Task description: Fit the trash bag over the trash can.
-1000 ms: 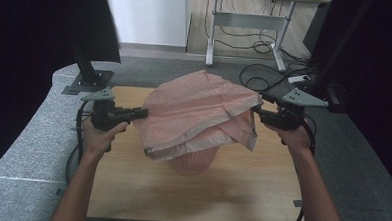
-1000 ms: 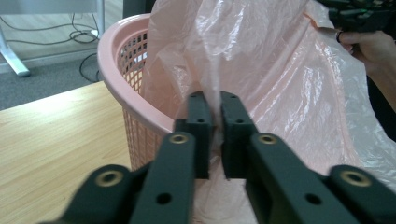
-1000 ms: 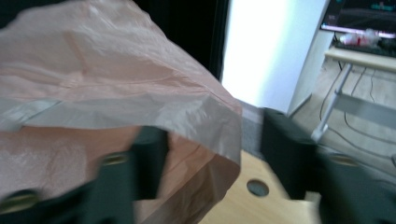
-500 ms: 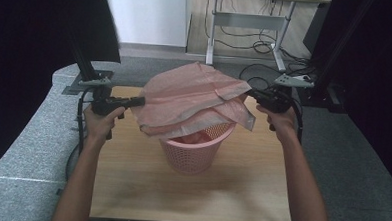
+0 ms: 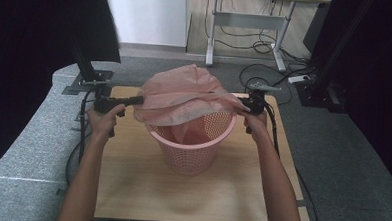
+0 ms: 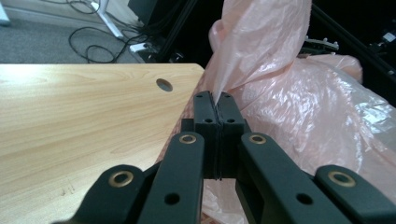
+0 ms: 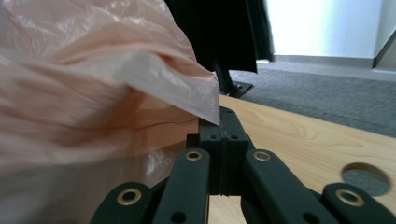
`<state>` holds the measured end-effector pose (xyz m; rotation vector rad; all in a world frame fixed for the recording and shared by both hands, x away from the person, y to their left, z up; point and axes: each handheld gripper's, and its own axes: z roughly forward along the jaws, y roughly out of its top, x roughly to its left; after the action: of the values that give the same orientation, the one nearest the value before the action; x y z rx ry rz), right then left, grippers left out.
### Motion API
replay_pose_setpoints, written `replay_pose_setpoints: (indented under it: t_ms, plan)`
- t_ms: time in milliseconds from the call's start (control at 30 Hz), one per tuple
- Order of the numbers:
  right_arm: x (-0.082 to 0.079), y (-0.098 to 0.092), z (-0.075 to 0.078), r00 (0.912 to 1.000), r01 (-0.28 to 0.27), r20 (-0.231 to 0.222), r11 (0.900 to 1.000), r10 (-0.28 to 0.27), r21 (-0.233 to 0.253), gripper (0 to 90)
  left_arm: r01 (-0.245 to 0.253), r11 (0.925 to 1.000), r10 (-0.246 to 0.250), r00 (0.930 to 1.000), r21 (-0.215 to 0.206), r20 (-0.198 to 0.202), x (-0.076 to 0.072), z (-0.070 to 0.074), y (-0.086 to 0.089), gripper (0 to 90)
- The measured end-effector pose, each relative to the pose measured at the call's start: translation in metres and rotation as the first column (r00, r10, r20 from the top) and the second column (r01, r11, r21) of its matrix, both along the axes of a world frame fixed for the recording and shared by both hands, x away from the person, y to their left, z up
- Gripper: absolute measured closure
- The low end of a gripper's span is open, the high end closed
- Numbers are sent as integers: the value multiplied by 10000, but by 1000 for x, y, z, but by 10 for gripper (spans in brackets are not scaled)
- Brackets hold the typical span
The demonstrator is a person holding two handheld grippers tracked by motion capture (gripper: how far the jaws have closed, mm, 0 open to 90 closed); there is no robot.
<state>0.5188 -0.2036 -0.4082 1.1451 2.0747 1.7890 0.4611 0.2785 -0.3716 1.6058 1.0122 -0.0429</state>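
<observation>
A pink perforated plastic basket stands upright in the middle of the wooden table. Stretched over its far rim hangs a thin pink plastic bag, part of it drooping inside. At the bag's left edge my left gripper is shut on the film; the left gripper view shows the bag pinched between the tips of the left gripper. My right gripper is shut on the bag's right edge, and in the right gripper view the film enters the tips of the right gripper.
A black stand with a metal foot is at the table's far left corner. Another dark frame stands at the far right. Cables lie on the grey floor behind, near a desk's legs. The table has a round hole.
Both grippers have carried the bag away from the person and lower, so the basket's near rim and inside now show. The bag hangs partly into the basket.
</observation>
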Motion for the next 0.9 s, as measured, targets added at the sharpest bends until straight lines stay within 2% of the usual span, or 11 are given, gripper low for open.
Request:
replay_pose_setpoints:
  t_ms: [167, 300, 400, 600, 700, 800, 900]
  plan:
    - [7, 16, -11, 9995, -239, -199, 9995, 235, -196, 896, 107, 9999, -112, 9988, -107, -486, 9, -11, -9, 894]
    - [13, 26, -13, 9987, -347, -392, 9975, 323, -610, 897, 47, 10000, -55, 9948, -87, -1013, 16, -14, -12, 895]
    - [18, 34, -17, 9969, -418, -703, 9949, 354, -916, 897, 26, 9999, -38, 9924, -98, -1230, 19, -17, -12, 896]
    - [26, 41, -29, 9904, -520, -1327, 9947, 399, -892, 897, -277, 9994, 243, 9860, -185, -1652, 26, -22, -10, 897]
    - [31, 45, -32, 9845, -603, -1702, 9925, 415, -1066, 898, -336, 9994, 334, 9858, 17, -1647, 28, -23, -12, 897]
    - [34, 49, -34, 9819, -644, -1855, 9893, 394, -1310, 898, -356, 9989, 402, 9838, 292, -1745, 30, -26, -17, 897]
    - [37, 52, -38, 9723, -822, -2289, 9862, 476, -1438, 897, -310, 9982, 402, 9816, 523, -1869, 32, -29, -22, 898]
